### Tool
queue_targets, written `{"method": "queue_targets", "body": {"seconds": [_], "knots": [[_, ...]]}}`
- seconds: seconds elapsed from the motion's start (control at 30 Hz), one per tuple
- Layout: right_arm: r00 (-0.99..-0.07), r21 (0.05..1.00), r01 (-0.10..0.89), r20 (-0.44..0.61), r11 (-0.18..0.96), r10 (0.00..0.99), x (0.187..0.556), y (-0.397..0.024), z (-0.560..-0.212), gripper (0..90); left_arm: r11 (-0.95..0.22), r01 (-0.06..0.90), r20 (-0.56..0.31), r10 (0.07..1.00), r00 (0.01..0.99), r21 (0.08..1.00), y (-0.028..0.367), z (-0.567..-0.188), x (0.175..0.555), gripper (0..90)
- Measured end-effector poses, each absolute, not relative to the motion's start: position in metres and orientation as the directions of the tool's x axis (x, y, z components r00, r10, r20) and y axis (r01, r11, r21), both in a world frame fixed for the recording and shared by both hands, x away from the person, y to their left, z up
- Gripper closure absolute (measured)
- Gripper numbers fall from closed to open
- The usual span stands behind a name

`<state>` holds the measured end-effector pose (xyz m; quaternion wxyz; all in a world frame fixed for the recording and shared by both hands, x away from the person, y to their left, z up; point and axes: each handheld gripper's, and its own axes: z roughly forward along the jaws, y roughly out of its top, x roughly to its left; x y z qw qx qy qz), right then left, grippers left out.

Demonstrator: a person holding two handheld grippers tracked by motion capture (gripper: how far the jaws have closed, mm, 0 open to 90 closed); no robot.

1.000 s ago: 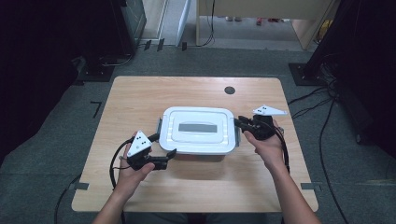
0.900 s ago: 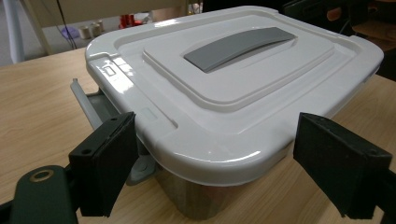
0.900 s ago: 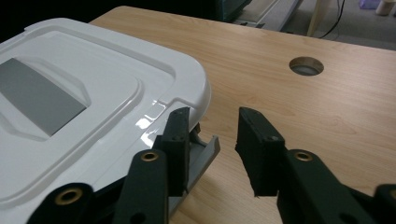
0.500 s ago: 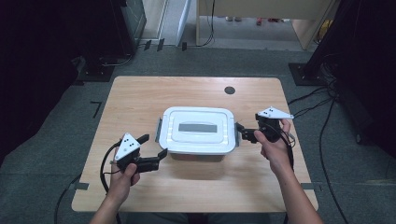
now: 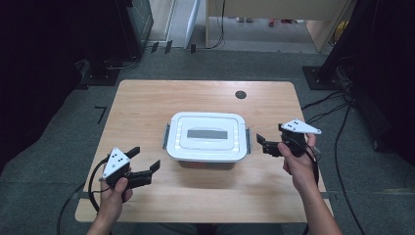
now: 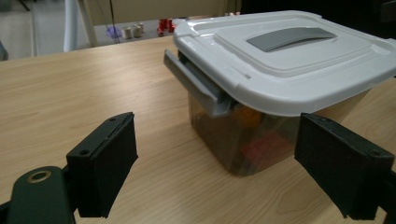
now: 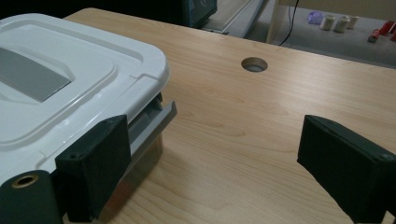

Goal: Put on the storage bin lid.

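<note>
Storage box [image 5: 207,140] is seen at mid-worktop [image 5: 147,105], white lid [image 6: 299,51] seated, grey latches flipped out at both ends. Rigid plastic, smooth and likely slippery; coloured contents glimpsed through the translucent wall suggest moderate weight. Best purchase is judged at the side latches [image 7: 152,122] or under the lid rim. Left hand-held gripper [image 5: 141,171] is released, empty, near the box's corner. Right hand-held gripper [image 5: 263,144], jaws just opened, nothing between them, sits just beside the right latch.

Nothing to read out here: no lettering, label, brand or number is legible anywhere. The box [image 5: 206,137] at table centre shows a plain white lid with a blank grey handle [image 5: 208,133], and the table [image 5: 147,105] carries no legible print.
</note>
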<state>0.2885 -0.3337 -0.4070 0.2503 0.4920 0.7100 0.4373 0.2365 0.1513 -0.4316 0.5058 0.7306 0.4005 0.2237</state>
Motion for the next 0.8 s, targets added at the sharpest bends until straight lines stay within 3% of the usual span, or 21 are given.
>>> {"method": "queue_targets", "body": {"seconds": [0.8], "knots": [[-0.317,0.840,0.534,0.092,0.098,0.944,0.245,-0.377,-0.450,9.5,-0.172,0.467,-0.061,0.895,0.443,0.867,0.201,-0.479,0.228,13.1]]}}
